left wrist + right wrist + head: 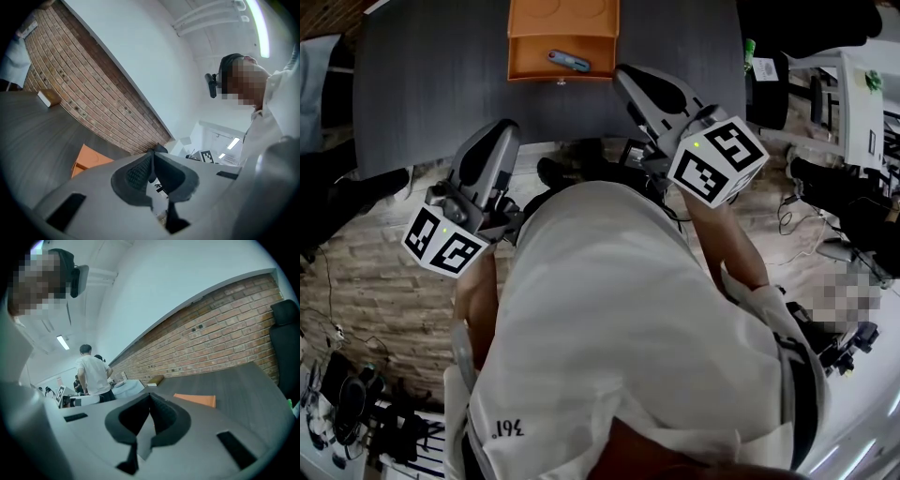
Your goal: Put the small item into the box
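Smooth white shirt (619,328) nearest; left gripper (152,152) and right gripper (150,397) both closed, empty; rectangular orange box (525,47) holds slim small item (569,62)

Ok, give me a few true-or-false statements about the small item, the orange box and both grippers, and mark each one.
1. The small item lies in the orange box. True.
2. The right gripper is shut on the small item. False: its jaws are together with nothing between them.
3. The left gripper has its jaws wide apart. False: they are together and empty.
4. The orange box sits on the dark grey table. True.
5. A brick wall runs along the far side of the table. True.
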### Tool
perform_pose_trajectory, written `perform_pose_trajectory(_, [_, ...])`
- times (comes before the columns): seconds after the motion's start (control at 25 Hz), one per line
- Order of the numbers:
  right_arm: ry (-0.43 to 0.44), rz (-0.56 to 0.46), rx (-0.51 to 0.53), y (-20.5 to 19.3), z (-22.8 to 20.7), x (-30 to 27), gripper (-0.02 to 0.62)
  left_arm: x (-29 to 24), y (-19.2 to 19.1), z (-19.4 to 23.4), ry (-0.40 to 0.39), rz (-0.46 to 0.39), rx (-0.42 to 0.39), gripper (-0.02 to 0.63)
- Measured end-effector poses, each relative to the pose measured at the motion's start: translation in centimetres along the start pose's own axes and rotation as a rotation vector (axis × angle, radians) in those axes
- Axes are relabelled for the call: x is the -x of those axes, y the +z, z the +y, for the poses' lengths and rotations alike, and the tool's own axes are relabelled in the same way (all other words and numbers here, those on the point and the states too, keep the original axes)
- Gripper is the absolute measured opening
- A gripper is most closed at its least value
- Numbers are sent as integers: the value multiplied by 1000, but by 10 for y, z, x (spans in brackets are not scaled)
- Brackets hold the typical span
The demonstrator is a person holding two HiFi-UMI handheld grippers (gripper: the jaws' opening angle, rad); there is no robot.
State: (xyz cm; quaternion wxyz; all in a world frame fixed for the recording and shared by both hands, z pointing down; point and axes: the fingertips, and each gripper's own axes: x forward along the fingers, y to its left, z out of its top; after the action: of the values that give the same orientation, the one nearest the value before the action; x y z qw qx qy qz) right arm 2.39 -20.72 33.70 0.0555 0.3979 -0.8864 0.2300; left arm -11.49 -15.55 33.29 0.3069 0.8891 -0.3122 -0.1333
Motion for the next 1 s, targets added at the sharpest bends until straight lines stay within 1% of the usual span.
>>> perform_pose_trajectory(0.12, [-1, -6, -17, -3, 4, 0, 12, 6, 0, -1, -5, 6, 0, 25])
perform_pose_trajectory(0.6, [-32, -21, 5, -1, 5, 5, 12, 4, -3, -3, -41, 31, 3, 25])
perform_pose_trajectory(0.76, [-29, -23, 13, 1, 8, 4, 12, 6, -1, -3, -43, 26, -3, 25])
perform_pose_trajectory(1.0, [-30, -22, 19, 3, 2, 2, 12, 1, -1, -1, -42, 25, -3, 25])
